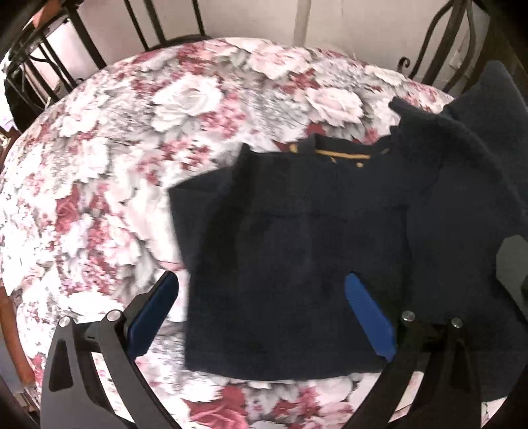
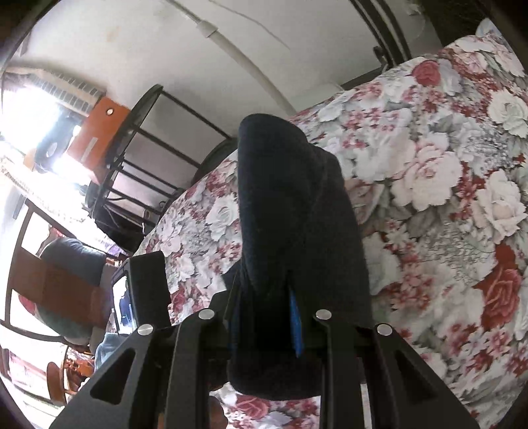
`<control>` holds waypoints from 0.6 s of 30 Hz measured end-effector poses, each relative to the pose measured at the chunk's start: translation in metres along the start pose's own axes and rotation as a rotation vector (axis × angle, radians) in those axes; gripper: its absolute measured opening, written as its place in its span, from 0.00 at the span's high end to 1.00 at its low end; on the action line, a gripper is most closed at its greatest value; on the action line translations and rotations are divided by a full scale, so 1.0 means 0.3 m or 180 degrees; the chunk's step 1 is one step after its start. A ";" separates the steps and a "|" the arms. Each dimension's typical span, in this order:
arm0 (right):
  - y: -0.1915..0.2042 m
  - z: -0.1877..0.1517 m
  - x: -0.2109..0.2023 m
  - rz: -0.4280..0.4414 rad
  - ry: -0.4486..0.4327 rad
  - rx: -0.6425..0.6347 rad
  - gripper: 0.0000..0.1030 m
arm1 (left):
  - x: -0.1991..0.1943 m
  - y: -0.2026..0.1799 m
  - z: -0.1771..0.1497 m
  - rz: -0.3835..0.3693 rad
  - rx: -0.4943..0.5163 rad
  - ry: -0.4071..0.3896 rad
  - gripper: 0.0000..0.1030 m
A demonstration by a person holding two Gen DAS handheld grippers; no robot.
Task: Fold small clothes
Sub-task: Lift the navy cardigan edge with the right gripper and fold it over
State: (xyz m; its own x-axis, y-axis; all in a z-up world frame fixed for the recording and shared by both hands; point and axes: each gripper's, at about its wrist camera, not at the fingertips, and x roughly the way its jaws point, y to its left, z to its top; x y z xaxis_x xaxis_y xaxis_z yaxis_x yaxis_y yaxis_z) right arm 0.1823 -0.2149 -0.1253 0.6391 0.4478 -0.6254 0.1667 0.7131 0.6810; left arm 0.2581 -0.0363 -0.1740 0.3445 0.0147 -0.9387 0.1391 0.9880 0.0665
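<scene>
Navy knit child's sweater (image 1: 297,250) on floral cloth (image 1: 132,138), one side folded; right gripper (image 2: 264,316) clamped on raised sleeve, left gripper (image 1: 264,297) spread wide, empty; folding unfinished.

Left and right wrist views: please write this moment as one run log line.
right gripper: shut on navy garment, sleeve lifted | left gripper: open, above garment | surface: floral cloth

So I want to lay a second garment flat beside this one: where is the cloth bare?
The floral tablecloth is bare left of the navy sweater and beyond its collar, up to the metal chair backs. The right side is crowded: the right gripper holds the sweater's sleeve there.
</scene>
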 end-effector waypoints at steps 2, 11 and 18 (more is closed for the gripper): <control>0.038 -0.013 0.016 0.0030 0.0025 -0.0042 0.76 | -0.016 0.043 -0.002 0.0056 -0.0034 -0.0056 0.04; 0.215 -0.094 0.170 0.0140 0.0278 -0.0389 0.76 | -0.007 0.284 -0.045 0.0250 -0.0160 -0.0017 0.05; 0.209 -0.215 0.346 0.0045 0.0715 -0.0378 0.84 | 0.108 0.424 -0.112 0.0377 -0.0141 0.0495 0.04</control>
State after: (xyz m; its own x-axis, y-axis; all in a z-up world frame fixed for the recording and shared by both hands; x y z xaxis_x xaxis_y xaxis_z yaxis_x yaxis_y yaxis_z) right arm 0.2107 -0.0891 -0.1721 0.4556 0.5574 -0.6941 0.0611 0.7583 0.6491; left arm 0.2559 0.0950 -0.2074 0.2081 0.1514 -0.9663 0.0639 0.9837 0.1679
